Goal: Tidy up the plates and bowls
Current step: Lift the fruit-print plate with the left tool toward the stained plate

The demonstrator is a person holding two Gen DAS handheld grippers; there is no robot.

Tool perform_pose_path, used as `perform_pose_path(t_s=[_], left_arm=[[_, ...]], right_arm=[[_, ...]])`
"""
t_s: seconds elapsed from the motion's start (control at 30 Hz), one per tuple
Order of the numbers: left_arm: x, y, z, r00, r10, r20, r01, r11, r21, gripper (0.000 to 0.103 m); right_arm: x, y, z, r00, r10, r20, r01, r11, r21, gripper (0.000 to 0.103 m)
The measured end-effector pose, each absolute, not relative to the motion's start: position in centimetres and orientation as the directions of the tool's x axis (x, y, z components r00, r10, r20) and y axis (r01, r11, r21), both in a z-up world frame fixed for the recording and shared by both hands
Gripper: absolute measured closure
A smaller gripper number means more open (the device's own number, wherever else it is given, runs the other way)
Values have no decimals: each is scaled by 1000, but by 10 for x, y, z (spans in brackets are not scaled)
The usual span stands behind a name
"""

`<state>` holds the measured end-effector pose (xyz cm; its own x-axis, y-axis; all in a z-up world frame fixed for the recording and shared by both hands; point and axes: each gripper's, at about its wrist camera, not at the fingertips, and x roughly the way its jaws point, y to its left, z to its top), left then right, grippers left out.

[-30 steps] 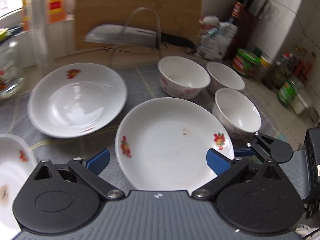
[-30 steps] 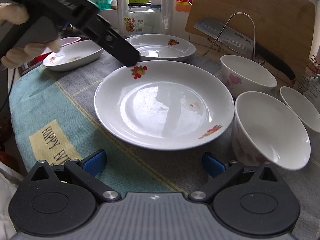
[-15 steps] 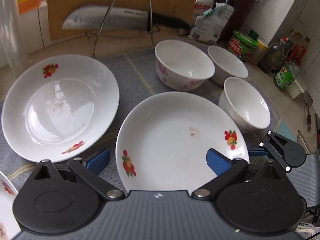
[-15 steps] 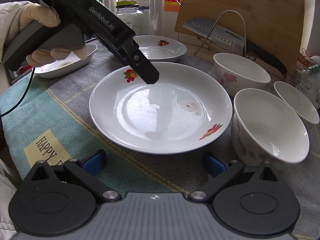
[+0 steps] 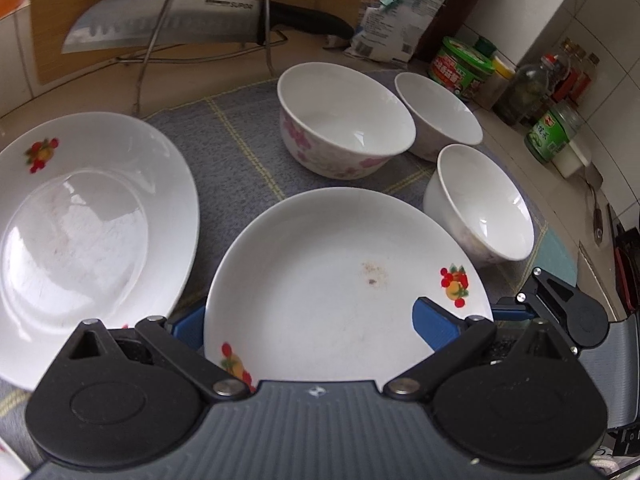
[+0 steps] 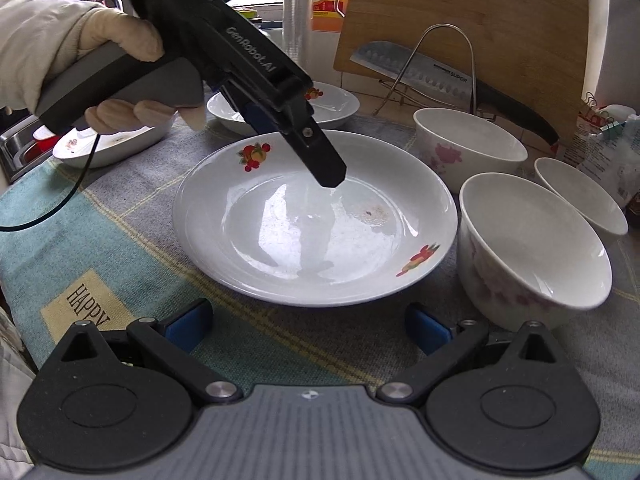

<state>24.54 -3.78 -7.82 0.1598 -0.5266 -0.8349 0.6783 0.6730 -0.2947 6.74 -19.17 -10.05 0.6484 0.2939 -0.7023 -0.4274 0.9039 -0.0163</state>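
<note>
Both grippers spread-fingered; left gripper [image 6: 320, 152] angles down over plate [image 6: 280, 248].

White plate [image 5: 320, 280] with red-orange fruit motifs; white bowl [image 5: 344, 120] with pink flowers.

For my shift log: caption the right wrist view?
Left gripper open over the plate, three bowls to its right.
</note>
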Motion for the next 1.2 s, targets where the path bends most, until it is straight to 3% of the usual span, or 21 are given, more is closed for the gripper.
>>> perform_pose_path(t_s=[0.6, 1.2], left_arm=[[249, -40, -74, 64, -517, -854, 702, 631, -329, 3], [242, -31, -69, 64, -529, -846, 723, 609, -326, 3]], right_arm=[[72, -187, -97, 670, 219, -709, -366, 929, -59, 0], [71, -182, -92, 649, 233, -725, -424, 901, -90, 0]])
